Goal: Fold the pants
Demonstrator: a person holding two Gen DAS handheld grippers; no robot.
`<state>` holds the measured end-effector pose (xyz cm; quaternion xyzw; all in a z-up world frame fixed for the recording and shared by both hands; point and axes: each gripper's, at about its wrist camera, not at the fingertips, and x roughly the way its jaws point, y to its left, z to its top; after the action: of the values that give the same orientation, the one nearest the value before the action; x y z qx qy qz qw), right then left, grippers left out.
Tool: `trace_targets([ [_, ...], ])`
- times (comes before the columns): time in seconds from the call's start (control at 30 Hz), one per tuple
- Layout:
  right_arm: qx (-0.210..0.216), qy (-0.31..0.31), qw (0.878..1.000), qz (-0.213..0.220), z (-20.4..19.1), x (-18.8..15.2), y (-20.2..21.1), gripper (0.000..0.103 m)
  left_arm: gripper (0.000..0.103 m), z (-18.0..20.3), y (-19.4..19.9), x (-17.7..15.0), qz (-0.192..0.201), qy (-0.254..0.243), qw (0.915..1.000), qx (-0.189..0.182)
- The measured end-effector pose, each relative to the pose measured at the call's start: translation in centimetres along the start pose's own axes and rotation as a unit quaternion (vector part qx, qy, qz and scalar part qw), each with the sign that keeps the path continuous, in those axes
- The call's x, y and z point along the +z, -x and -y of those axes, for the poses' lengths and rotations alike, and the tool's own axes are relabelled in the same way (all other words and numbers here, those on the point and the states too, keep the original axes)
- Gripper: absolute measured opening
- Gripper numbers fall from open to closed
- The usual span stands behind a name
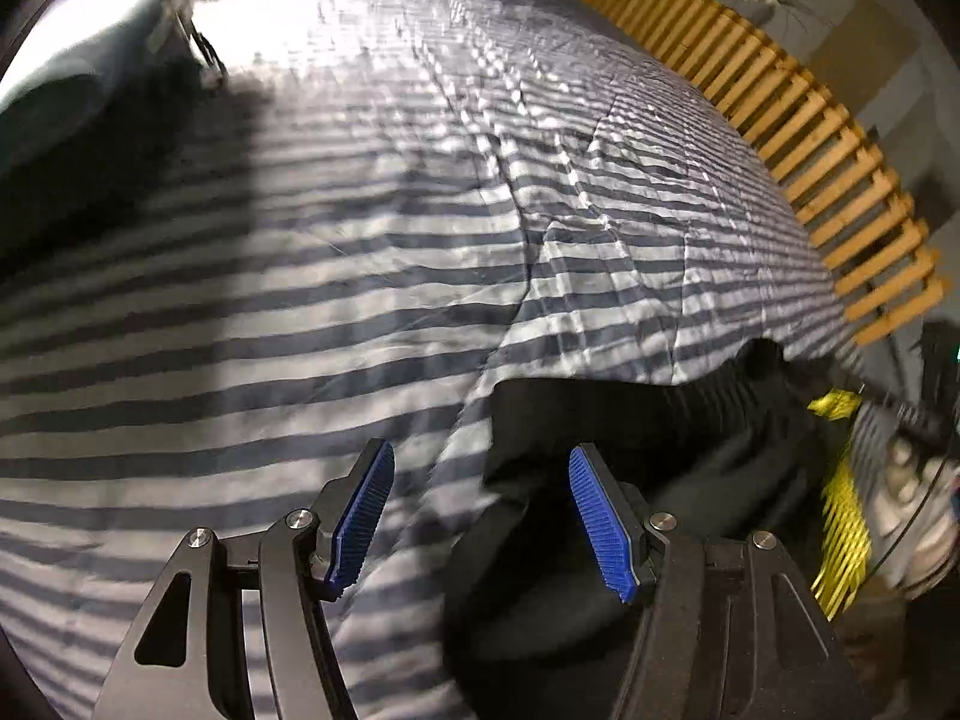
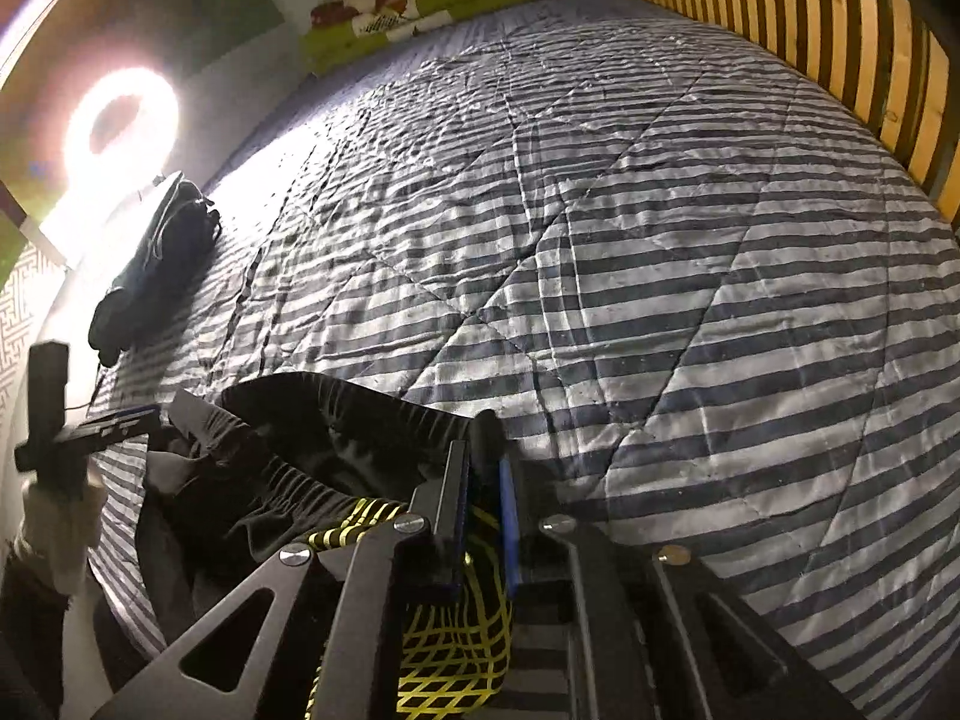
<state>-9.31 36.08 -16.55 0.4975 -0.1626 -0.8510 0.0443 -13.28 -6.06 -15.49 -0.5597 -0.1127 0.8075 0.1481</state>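
Black pants (image 2: 288, 468) with an elastic waistband and a yellow lattice print (image 2: 456, 648) lie bunched at the near edge of the striped quilt (image 2: 660, 276). My right gripper (image 2: 486, 480) is shut on a fold of this fabric, which bulges up between its blue pads. In the left wrist view the pants (image 1: 630, 420) show as a dark heap at lower right. My left gripper (image 1: 480, 516) is open above the boundary between the quilt and the pants, with nothing between its pads. A hand in a pale sleeve (image 2: 54, 516) holds that left gripper (image 2: 135, 417) at the far left.
A dark folded garment (image 2: 156, 258) lies near the quilt's left edge, beside a bright ring light (image 2: 120, 126). Folded green and red bedding (image 2: 420, 0) is stacked at the far end. A wooden slatted frame (image 2: 840, 30) runs along the right side.
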Motion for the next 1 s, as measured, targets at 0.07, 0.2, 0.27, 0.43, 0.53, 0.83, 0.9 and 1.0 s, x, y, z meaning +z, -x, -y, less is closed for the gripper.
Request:
trace_targets([
  [0.07, 0.008, -0.005, 1.000, 0.000, 0.2, -0.2, 0.0, 0.015, 0.052, 0.3, -1.1, 0.4, -0.007, -0.002, 0.9999, -0.009],
  [0.2, 0.022, -0.008, 1.000, 0.005, 0.6, -0.6, 0.2, 0.048, 0.017, 1.4, -1.8, 0.3, -0.004, -0.024, 0.9997, -0.002],
  [0.27, 0.040, -0.010, 0.999, 0.001, 0.8, -1.0, 0.0, 0.049, 0.011, 1.5, -1.7, 0.2, 0.004, -0.024, 0.9997, 0.000],
  [0.43, 0.064, -0.029, 0.998, -0.002, 1.1, -1.1, -1.0, 0.048, 0.007, 1.1, -0.7, 0.2, 0.017, -0.010, 0.9998, 0.007],
  [0.53, 0.064, -0.046, 0.997, -0.001, 1.0, -0.7, -1.5, 0.009, 0.006, 1.5, 1.3, 0.1, 0.041, -0.011, 0.9989, 0.021],
  [0.83, 0.084, 0.041, 0.984, 0.150, -6.4, 1.6, 12.6, 0.007, 0.005, 5.5, 18.3, -0.2, 0.203, -0.026, 0.9787, 0.016],
  [0.9, 0.091, 0.067, 0.974, 0.197, -8.6, 1.9, 17.5, 0.007, 0.005, 7.1, 23.6, -0.5, 0.248, -0.035, 0.9680, 0.018],
  [1.0, 0.093, 0.108, 0.952, 0.271, -11.9, 1.7, 24.9, 0.007, 0.005, 10.1, 31.4, -1.7, 0.315, -0.058, 0.9471, 0.023],
])
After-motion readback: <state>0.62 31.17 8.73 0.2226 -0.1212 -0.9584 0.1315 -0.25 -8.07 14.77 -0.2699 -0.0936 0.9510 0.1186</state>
